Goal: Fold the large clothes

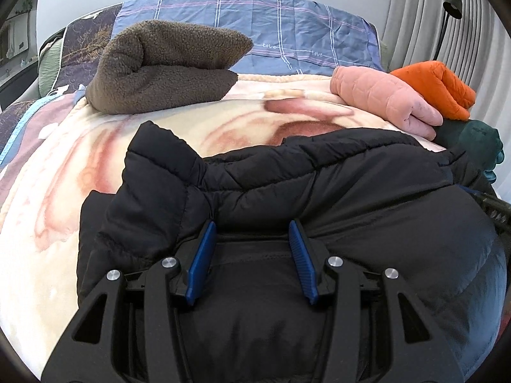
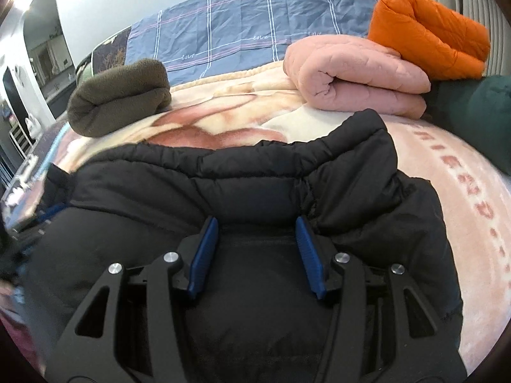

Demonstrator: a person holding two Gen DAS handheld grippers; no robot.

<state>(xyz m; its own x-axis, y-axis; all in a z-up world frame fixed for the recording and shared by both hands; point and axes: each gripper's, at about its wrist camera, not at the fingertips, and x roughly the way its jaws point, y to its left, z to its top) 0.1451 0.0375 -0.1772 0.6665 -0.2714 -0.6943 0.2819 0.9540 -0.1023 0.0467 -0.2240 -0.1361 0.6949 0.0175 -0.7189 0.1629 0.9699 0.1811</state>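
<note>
The black puffer jacket (image 1: 319, 191) lies across the bed (image 1: 48, 191), long axis running side to side beneath both tongs; left tongs (image 1: 252, 228) and right tongs (image 2: 257, 223) stand half open over its near portion, gripping nothing, equally near.

The puffer jacket (image 1: 319, 198) lies on the blanket (image 1: 95, 146) covering the bed, nearest the cameras. Behind it to the left sits a folded fleece (image 1: 166, 67). Behind it to the right lies a folded quilted garment (image 2: 354, 76), with another folded jacket (image 2: 428, 35) just beyond.
</note>
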